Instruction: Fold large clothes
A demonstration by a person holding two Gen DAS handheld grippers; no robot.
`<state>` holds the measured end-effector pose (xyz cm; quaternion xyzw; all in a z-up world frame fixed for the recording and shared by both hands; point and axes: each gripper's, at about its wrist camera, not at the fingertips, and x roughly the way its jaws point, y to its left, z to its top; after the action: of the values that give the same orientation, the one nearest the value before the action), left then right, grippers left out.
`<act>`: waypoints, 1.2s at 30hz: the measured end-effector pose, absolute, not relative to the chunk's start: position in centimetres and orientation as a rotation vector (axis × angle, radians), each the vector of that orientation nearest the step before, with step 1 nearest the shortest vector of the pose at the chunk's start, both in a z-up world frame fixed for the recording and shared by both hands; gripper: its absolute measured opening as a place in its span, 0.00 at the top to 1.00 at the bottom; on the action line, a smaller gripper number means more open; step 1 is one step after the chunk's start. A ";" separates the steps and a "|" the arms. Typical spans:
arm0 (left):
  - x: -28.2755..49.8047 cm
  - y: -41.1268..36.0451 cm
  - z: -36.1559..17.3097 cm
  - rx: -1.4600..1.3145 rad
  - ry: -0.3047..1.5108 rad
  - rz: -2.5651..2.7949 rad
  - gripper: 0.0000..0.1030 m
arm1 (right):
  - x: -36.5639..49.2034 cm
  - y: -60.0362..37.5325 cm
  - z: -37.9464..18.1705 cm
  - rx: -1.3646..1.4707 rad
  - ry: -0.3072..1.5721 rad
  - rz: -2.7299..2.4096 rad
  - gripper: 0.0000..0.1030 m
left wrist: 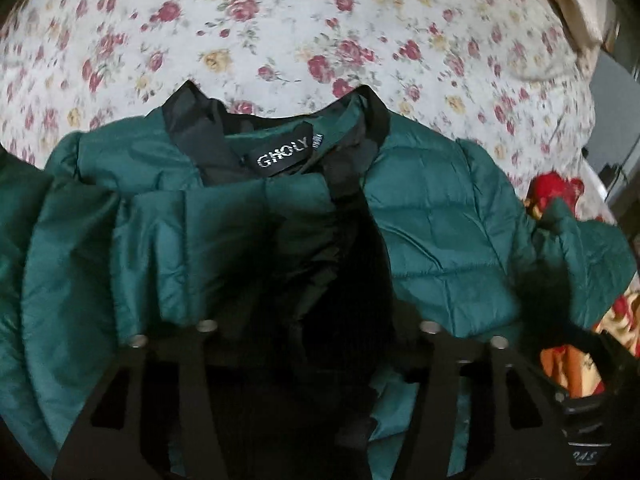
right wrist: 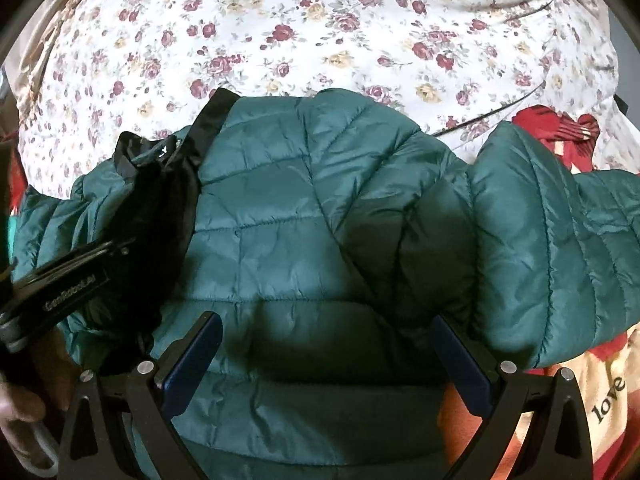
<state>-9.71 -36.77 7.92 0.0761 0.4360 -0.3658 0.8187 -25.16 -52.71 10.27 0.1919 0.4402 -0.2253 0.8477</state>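
Observation:
A dark green quilted jacket [left wrist: 432, 232] with a black collar and a black neck label lies on a floral bed sheet [left wrist: 280, 32], collar away from me. In the left wrist view my left gripper [left wrist: 316, 316] is over the jacket's open front; its fingertips are lost among dark lining and fabric, so its state is unclear. In the right wrist view the jacket [right wrist: 304, 216] fills the middle. My right gripper [right wrist: 328, 340] is open, its blue-padded fingers [right wrist: 196, 356] spread over the jacket's lower front. The left gripper [right wrist: 76, 280] shows at the left, by the black collar edge.
The floral sheet [right wrist: 320, 20] extends beyond the jacket. A red and cream blanket [right wrist: 600, 400] printed with "love" lies at the right under a jacket sleeve [right wrist: 560, 240]. It also shows in the left wrist view [left wrist: 560, 196].

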 end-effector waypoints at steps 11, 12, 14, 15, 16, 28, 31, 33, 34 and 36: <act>-12.0 -28.9 14.1 0.139 0.932 -0.824 0.37 | -25.7 -52.3 11.7 0.481 0.890 -0.454 0.00; -12.3 -28.0 14.7 0.142 0.919 -0.820 0.36 | -25.5 -51.9 12.0 0.483 0.884 -0.432 0.00; -12.7 -25.5 15.7 0.139 0.889 -0.811 0.33 | -24.7 -50.8 12.7 0.478 0.869 -0.378 0.00; -12.7 -24.1 16.2 0.137 0.875 -0.794 0.29 | -24.3 -50.2 12.7 0.476 0.865 -0.356 0.00; -12.6 -22.8 16.4 0.135 0.864 -0.766 0.27 | -23.9 -49.5 12.8 0.474 0.860 -0.333 0.00; -7.8 -15.9 12.3 0.097 0.890 -0.530 0.27 | -14.4 -42.8 9.9 0.371 0.905 -0.235 0.35; -7.1 -16.4 10.9 0.090 0.915 -0.520 0.27 | -13.0 -42.8 8.7 0.366 0.933 -0.237 0.66; -6.9 -17.1 10.3 0.091 0.922 -0.522 0.27 | -13.2 -42.6 9.4 0.332 0.904 -0.234 0.77; -6.8 -17.4 10.1 0.091 0.926 -0.523 0.27 | -13.6 -42.6 10.0 0.316 0.880 -0.234 0.83; -6.7 -18.4 9.7 0.087 0.940 -0.536 0.27 | -14.9 -43.0 11.9 0.261 0.816 -0.263 0.84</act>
<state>-6.75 -18.44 9.74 0.0416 0.4472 -0.2551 0.8563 -14.94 -42.99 11.90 0.1262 0.3944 -0.1271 0.9013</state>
